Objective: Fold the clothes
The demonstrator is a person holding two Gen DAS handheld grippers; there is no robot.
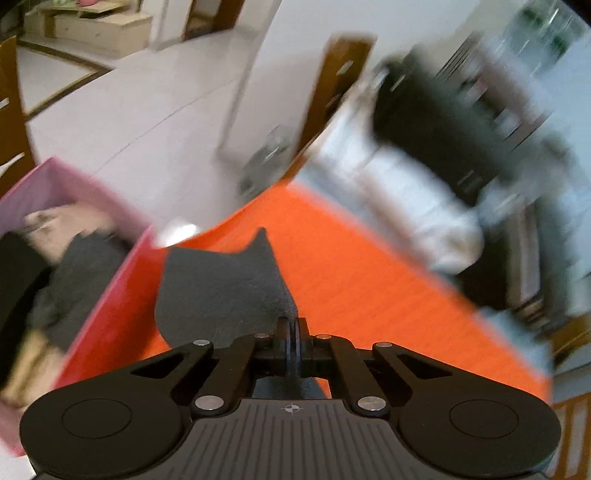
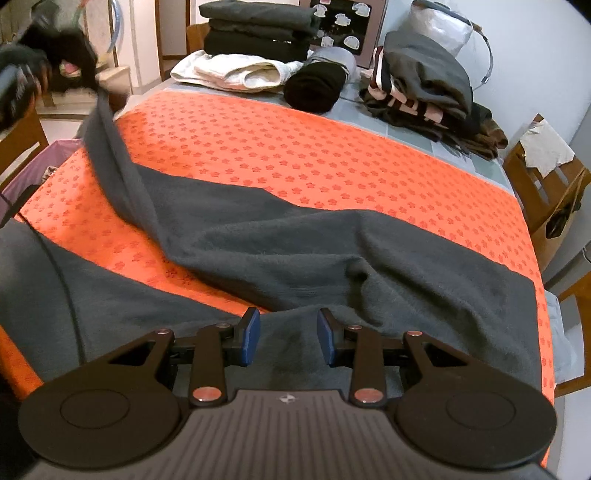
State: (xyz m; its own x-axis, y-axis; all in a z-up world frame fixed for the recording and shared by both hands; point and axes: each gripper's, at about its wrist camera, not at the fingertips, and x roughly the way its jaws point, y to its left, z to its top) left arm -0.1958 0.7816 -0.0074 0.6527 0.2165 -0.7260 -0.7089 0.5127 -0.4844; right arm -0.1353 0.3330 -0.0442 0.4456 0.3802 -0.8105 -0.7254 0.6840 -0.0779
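I am at the start of a fold: the dark grey fleece garment [image 2: 332, 251] lies sprawled and rumpled across the near half of the surface, on the orange flower-patterned cloth [image 2: 295, 147], with one long part drawn up off the left edge. My left tongs [image 1: 290, 325] are clenched on a corner of that grey fabric and hold it lifted above the cloth, beside the pink bin of unfolded clothes [image 1: 110, 266] off the surface's left edge. My right tongs [image 2: 289, 332] stand released, blue pads [image 2: 251, 332] apart, hovering over the garment's bunched middle at the near edge; nothing is pinched between them. I judge the next move to be a second grip: close the right tongs on a matching edge or corner, then pull both ends taut so the piece spreads flat before folding. Finished stacks [image 2: 258, 29] wait along the far edge.
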